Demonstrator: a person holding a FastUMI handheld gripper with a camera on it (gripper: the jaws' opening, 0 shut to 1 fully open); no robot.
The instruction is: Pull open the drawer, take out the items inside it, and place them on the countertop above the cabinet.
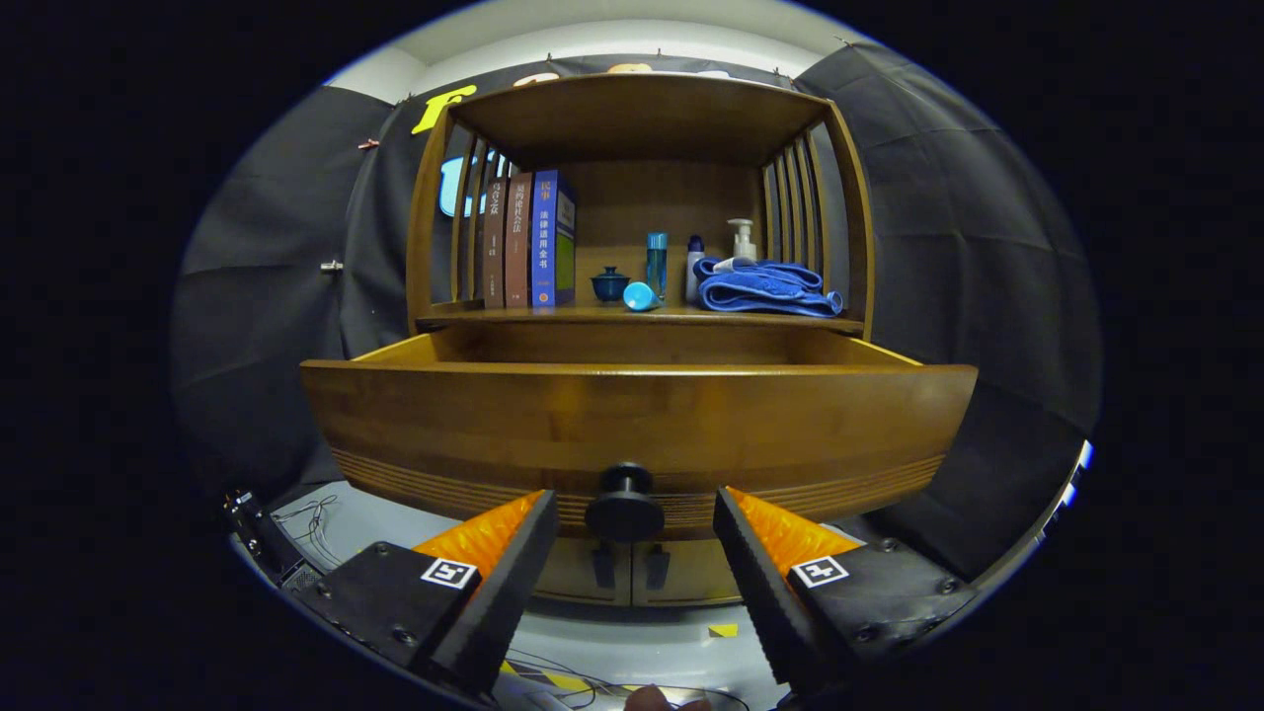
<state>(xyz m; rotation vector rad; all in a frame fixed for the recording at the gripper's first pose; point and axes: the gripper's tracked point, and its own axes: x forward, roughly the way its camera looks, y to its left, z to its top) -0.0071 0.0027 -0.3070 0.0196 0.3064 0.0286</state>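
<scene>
Gripper view puts your gripper in front of the wooden cabinet's drawer, which stands pulled out, its round dark knob sitting between your fingers with a gap on each side, so your jaws are spread wide and hold nothing. On the bench above the drawer you have three upright books, a small blue lidded pot, blue bottles, a pump bottle and a folded blue towel.
</scene>
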